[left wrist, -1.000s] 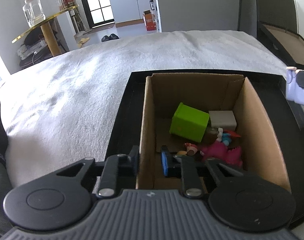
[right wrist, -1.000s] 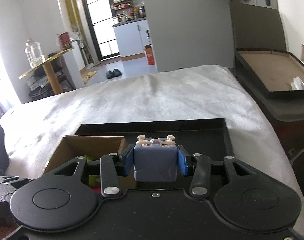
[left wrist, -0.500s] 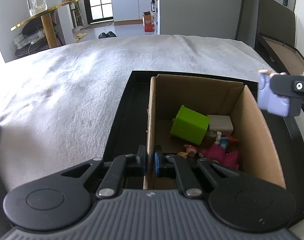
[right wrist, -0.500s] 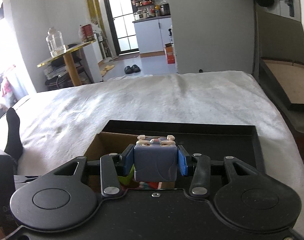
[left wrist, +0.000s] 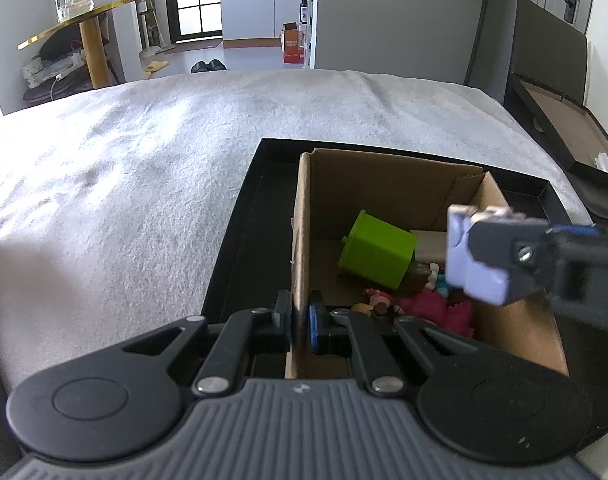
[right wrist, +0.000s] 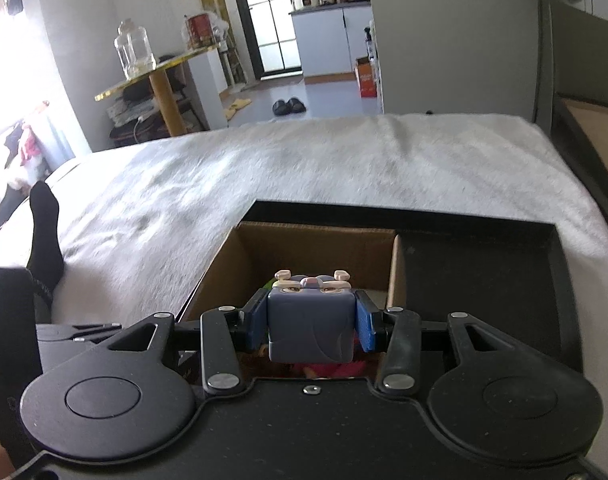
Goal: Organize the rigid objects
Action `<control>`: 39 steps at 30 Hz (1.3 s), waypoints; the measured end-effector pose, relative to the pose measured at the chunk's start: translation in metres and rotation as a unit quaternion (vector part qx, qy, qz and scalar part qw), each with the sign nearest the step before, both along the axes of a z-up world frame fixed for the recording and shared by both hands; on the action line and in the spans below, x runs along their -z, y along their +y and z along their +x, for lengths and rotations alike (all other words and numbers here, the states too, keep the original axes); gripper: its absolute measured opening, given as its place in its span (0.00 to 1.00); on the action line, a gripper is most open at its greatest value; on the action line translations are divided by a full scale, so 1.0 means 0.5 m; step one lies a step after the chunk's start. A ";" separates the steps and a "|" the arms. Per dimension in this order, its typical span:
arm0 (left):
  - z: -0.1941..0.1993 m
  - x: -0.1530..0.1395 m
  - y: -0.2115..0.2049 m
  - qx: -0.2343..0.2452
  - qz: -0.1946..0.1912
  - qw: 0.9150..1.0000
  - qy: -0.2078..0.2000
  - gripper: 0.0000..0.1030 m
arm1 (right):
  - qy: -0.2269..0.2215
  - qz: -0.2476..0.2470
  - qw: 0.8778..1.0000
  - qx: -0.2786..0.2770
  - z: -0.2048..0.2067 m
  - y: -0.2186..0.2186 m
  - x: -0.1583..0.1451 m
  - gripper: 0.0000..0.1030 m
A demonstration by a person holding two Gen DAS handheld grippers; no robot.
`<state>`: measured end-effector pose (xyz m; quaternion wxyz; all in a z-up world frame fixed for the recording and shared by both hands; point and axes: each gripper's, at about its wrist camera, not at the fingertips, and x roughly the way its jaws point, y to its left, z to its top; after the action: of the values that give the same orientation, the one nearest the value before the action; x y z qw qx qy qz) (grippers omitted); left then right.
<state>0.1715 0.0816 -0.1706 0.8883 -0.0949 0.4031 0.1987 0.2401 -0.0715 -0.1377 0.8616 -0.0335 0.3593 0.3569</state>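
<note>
On the white-covered bed (left wrist: pixel 143 184), a cardboard box (left wrist: pixel 392 184) in a black tray (left wrist: pixel 239 240) is steadied by the left tool (left wrist: pixel 299 320), clamped on its near wall. The purple cube figure (right wrist: pixel 310 328), gripped by the right tool (right wrist: pixel 310 330), is held over the box; lowering and release are judged next.

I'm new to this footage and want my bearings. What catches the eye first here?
The purple cube toy clamped in the right tool, hanging over the open cardboard box. The left tool pinches that box's near wall. Inside, a lime-green block lies tilted beside a pink toy.
</note>
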 end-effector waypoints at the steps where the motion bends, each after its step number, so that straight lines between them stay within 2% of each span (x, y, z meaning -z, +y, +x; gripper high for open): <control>1: 0.000 0.000 0.000 0.001 0.000 1.000 0.000 0.07 | 0.003 -0.002 1.000 -0.001 -0.001 0.004 0.004 0.42; 14: 0.001 0.007 -0.003 0.009 0.006 1.000 0.000 0.07 | 0.058 -0.009 0.998 0.008 0.013 0.025 0.047 0.43; 21: 0.003 0.009 -0.006 0.012 0.013 1.000 0.008 0.07 | 0.044 -0.005 0.999 -0.001 0.001 0.022 0.035 0.45; 28: 0.006 0.009 -0.007 0.016 0.015 1.000 0.021 0.07 | 0.038 0.004 0.999 0.013 -0.009 -0.015 0.019 0.45; 33: 0.008 -0.010 -0.012 0.024 0.017 0.999 0.035 0.09 | 0.035 0.013 0.999 0.026 -0.017 -0.053 0.007 0.45; 39: -0.003 -0.049 -0.026 0.032 0.014 0.998 0.046 0.15 | 0.043 0.037 0.997 0.047 -0.020 -0.101 -0.007 0.46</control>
<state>0.1700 0.0686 -0.1460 0.8757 -0.0602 0.4439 0.1800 0.2303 -0.1218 -0.1341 0.8617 0.0308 0.3838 0.3304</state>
